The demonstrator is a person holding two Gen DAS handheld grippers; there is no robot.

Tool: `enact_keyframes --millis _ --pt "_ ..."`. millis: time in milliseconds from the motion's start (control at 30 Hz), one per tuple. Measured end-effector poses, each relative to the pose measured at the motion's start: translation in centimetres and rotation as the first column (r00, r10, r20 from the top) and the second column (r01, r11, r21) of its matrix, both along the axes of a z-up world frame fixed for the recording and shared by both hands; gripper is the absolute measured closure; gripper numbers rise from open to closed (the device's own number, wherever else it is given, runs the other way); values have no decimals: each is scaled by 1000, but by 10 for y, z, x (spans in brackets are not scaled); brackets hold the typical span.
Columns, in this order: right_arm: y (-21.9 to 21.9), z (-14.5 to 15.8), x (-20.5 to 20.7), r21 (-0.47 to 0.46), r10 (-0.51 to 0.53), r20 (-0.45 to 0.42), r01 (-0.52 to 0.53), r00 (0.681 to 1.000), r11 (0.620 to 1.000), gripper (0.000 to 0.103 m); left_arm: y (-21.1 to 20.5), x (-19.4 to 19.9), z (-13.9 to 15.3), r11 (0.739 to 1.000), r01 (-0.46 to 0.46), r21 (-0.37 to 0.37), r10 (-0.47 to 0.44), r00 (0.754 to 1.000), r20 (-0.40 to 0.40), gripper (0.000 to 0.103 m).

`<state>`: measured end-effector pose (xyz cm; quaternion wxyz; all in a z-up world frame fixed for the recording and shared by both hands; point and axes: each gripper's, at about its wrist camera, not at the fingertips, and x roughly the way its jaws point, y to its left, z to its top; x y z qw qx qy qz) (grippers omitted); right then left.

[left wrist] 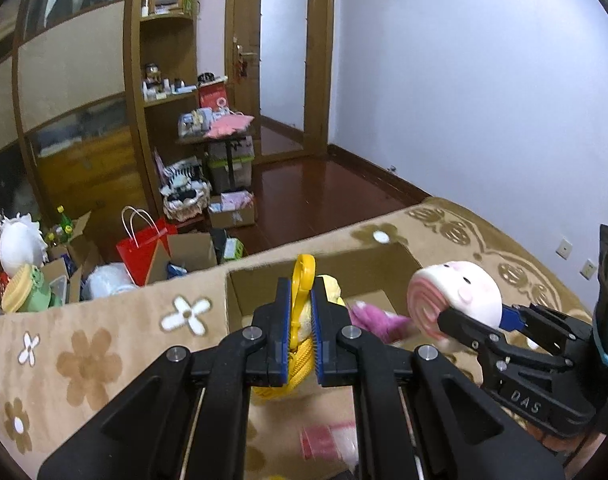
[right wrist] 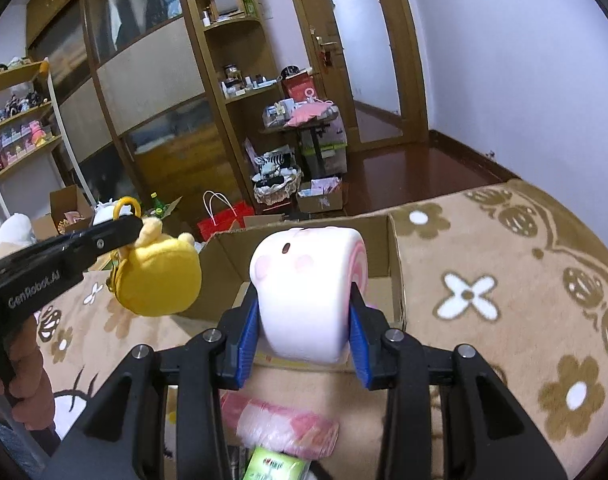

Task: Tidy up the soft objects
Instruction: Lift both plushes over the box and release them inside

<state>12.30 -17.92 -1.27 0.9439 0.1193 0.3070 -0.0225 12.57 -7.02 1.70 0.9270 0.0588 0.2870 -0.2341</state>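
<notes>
We could make out little of the pink toy (left wrist: pixel 378 316) half hidden in the one box (left wrist: pixel 260 278) on the blanket (right wrist: pixel 504 280), above which our left gripper (left wrist: pixel 302 308) pinched one yellow plush (right wrist: pixel 158 276) by its clip and our right gripper (right wrist: pixel 304 312) squeezed one pink-and-white roll plush (right wrist: pixel 304 280).

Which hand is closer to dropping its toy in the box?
Probably the right. Its gripper holds the pink roll plush right at the cardboard box opening; the left gripper's yellow plush hangs beside the box.
</notes>
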Motion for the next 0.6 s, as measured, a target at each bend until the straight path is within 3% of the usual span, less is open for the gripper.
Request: enact_keyframes --millis 333,600 --pt "-5 -5 33 -36 0 -5 0 1000 999 61 -7 31 -19 999 -49 12 49 999 -8 95" --pt "-13 -19 55 -52 -1 -11 0 1000 999 61 -23 41 -43 998 -21 51 23 999 -48 94"
